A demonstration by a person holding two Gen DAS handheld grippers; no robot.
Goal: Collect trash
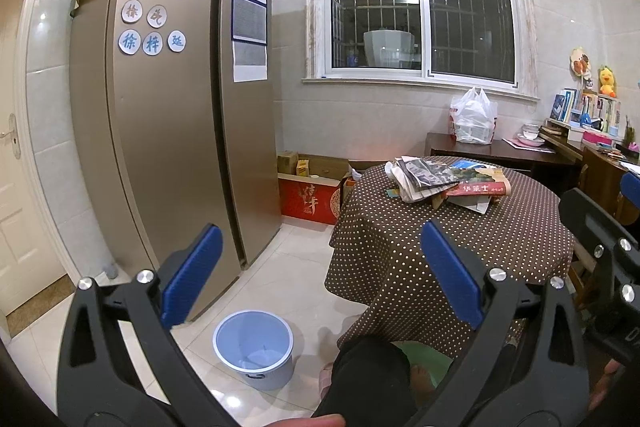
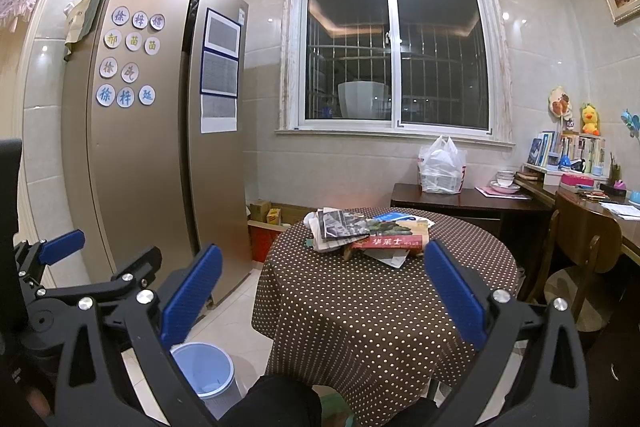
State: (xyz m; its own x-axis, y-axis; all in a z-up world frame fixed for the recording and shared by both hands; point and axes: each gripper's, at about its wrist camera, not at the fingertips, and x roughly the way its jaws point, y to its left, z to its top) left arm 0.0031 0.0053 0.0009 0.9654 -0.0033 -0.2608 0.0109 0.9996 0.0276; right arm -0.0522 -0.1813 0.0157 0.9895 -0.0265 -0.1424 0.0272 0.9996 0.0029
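Observation:
A pile of crumpled newspapers and magazines (image 1: pixel 444 181) (image 2: pixel 366 233) lies on the round table with the brown polka-dot cloth (image 1: pixel 480 251) (image 2: pixel 376 307). A light blue bin (image 1: pixel 254 345) (image 2: pixel 204 373) stands on the tiled floor to the table's left, in front of the fridge. My left gripper (image 1: pixel 320 239) is open and holds nothing, well short of the pile. My right gripper (image 2: pixel 322 259) is also open and holds nothing, facing the table's near edge. The left gripper shows at the left edge of the right wrist view, the right one at the right edge of the left wrist view.
A tall gold fridge (image 1: pixel 172 87) (image 2: pixel 160 131) stands left. Boxes (image 1: pixel 312 193) sit by the wall under the window. A dark side table with a white plastic bag (image 1: pixel 474 117) (image 2: pixel 442 167), a desk with books and a wooden chair (image 2: pixel 580 239) fill the right. The person's dark-clothed knee (image 1: pixel 372 375) is below.

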